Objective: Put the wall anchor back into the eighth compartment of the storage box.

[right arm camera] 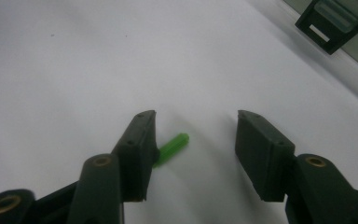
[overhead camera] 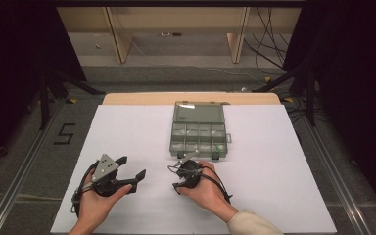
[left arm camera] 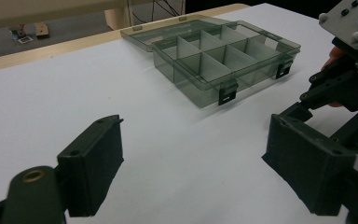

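A small green plastic peg (right arm camera: pixel 173 145) lies flat on the white table top between the jaws of my right gripper (right arm camera: pixel 196 126). That gripper is open and low over the table, and its left jaw hides the peg's near end. In the high view my right gripper (overhead camera: pixel 172 177) sits just in front of the grey-green compartment box (overhead camera: pixel 197 132), whose lid is folded back. A green piece (overhead camera: pixel 217 147) lies in the box's front right compartment. My left gripper (overhead camera: pixel 133 167) is open and holds nothing, to the left of the right one. The left gripper (left arm camera: pixel 193 140) looks toward the box (left arm camera: pixel 223 58).
White sheet (overhead camera: pixel 127 132) covers the table, with a wooden strip (overhead camera: pixel 191 98) along the far edge. The box's black latches (left arm camera: pixel 227 94) face me. One latch (right arm camera: pixel 328 23) shows at the top right of the right gripper view. Floor, cables and stands surround the table.
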`<state>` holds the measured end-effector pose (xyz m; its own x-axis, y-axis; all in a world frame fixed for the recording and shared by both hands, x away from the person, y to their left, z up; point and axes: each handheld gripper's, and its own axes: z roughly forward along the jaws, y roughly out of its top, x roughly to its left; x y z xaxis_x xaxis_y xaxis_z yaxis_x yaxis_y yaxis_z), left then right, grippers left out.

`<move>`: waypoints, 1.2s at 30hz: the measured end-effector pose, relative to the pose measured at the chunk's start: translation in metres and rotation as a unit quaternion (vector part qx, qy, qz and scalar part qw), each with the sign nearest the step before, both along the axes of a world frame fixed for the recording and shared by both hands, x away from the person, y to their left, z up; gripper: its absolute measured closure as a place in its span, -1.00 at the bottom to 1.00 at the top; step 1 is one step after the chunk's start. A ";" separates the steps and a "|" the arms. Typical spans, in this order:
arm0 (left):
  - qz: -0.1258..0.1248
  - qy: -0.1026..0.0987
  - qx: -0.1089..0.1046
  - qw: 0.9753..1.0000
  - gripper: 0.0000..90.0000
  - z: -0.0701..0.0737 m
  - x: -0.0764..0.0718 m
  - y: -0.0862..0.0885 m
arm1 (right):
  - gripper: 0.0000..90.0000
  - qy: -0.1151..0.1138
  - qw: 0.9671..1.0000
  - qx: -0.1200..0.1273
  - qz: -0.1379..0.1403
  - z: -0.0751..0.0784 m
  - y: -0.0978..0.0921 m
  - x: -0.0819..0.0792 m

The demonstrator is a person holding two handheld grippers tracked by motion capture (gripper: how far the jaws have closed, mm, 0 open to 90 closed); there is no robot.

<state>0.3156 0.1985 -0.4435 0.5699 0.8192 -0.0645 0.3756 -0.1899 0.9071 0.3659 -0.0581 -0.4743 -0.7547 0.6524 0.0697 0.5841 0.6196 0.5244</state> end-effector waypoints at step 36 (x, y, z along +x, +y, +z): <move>-0.001 -0.001 0.003 1.000 -0.59 0.000 0.000 0.000 | 0.87 -0.001 0.999 -0.033 0.022 0.004 -0.005 0.001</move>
